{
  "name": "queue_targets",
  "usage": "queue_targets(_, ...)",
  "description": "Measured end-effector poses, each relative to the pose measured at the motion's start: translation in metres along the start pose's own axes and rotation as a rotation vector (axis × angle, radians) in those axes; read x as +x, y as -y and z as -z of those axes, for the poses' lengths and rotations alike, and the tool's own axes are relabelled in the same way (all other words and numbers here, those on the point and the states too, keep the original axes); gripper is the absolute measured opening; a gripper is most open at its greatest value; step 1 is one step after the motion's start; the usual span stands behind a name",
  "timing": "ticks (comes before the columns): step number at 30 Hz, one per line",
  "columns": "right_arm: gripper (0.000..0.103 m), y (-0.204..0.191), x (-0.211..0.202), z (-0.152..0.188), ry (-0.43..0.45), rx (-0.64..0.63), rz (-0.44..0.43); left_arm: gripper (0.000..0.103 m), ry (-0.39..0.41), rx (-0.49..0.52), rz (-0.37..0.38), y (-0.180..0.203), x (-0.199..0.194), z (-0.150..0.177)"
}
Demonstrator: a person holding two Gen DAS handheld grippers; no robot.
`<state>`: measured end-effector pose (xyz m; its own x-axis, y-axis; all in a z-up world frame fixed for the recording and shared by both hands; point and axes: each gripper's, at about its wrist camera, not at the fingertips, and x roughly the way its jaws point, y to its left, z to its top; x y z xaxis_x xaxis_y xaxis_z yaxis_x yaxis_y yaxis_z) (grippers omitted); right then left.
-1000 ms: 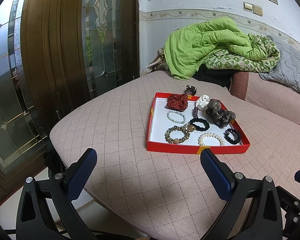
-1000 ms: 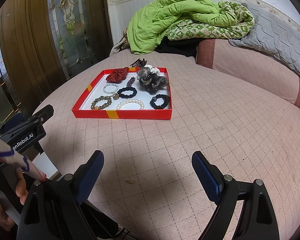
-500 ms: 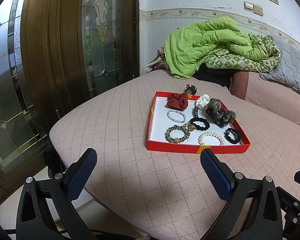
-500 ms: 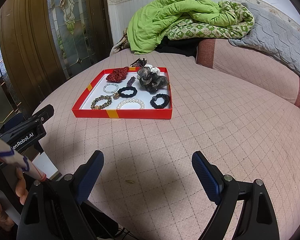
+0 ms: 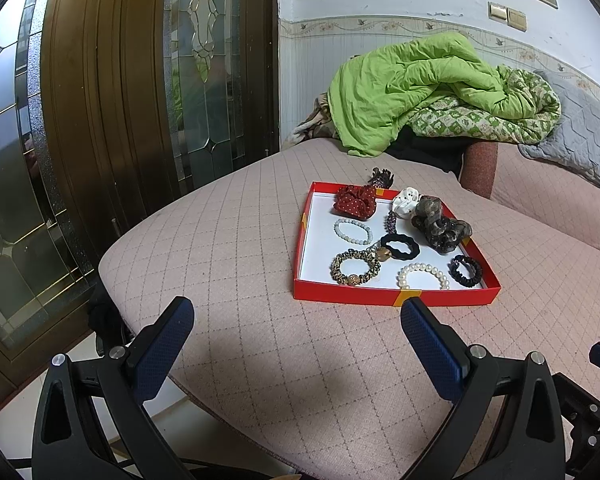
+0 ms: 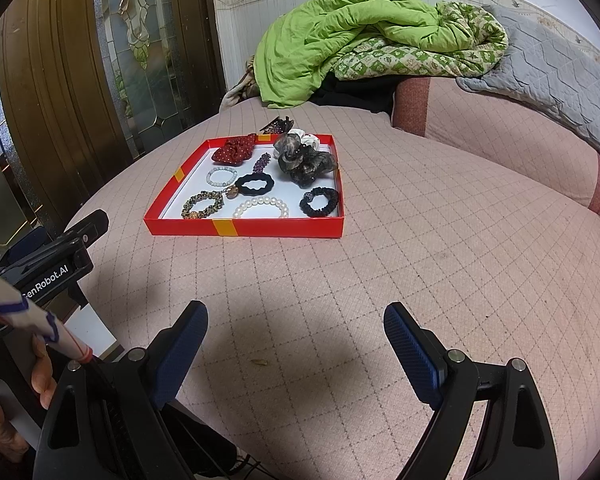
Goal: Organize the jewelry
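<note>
A red tray (image 5: 380,296) (image 6: 260,227) with a white floor lies on the pink quilted bed. In it are a pearl bracelet (image 5: 423,275) (image 6: 261,206), a leopard-print bracelet (image 5: 355,267) (image 6: 202,204), a pale bead bracelet (image 5: 352,231), black scrunchies (image 5: 400,246) (image 6: 319,201), a red dotted scrunchie (image 5: 354,199), a white one (image 5: 406,199) and a brown one (image 5: 440,224). A dark hair claw (image 5: 381,178) lies just behind the tray. My left gripper (image 5: 296,320) and right gripper (image 6: 295,324) are both open, empty, well short of the tray.
A green quilt (image 5: 428,88) and a grey quilt (image 6: 548,76) are piled at the back of the bed. A wooden glass-panelled door (image 5: 140,80) stands at the left, past the bed's edge. The left gripper's body (image 6: 52,264) shows in the right wrist view.
</note>
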<state>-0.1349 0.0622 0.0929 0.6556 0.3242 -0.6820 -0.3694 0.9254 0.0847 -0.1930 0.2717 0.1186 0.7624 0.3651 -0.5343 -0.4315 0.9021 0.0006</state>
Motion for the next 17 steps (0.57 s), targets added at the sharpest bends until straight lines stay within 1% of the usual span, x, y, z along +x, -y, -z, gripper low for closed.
queue_targets(4, 0.093, 0.001, 0.000, 0.000, 0.001, 0.000, 0.000, 0.103, -0.007, 0.013, -0.002, 0.003, 0.002, 0.005)
queue_targets(8, 0.093, 0.008, -0.002, 0.001, 0.002, 0.027, -0.005, 0.103, -0.021, 0.046, 0.000, 0.015, 0.008, 0.007)
queue_targets(10, 0.093, 0.019, -0.006, 0.002, 0.012, 0.041, 0.007, 0.103, -0.031, 0.089, -0.011, 0.028, 0.010, 0.005)
queue_targets(13, 0.093, 0.044, -0.013, 0.003, 0.027, 0.069, 0.059, 0.103, -0.032, 0.169, -0.016, 0.053, 0.010, -0.001)
queue_targets(14, 0.093, 0.057, -0.015, 0.004, 0.029, 0.092, 0.079, 0.103, -0.038, 0.180, 0.000, 0.064, 0.008, -0.001)
queue_targets(15, 0.093, 0.072, -0.018, 0.007, 0.031, 0.121, 0.101, 0.103, -0.048, 0.191, 0.042, 0.076, 0.004, 0.001)
queue_targets(17, 0.093, 0.105, -0.023, 0.013, 0.030, 0.187, 0.149, 0.103, -0.072, 0.250, 0.129, 0.105, 0.000, 0.003)
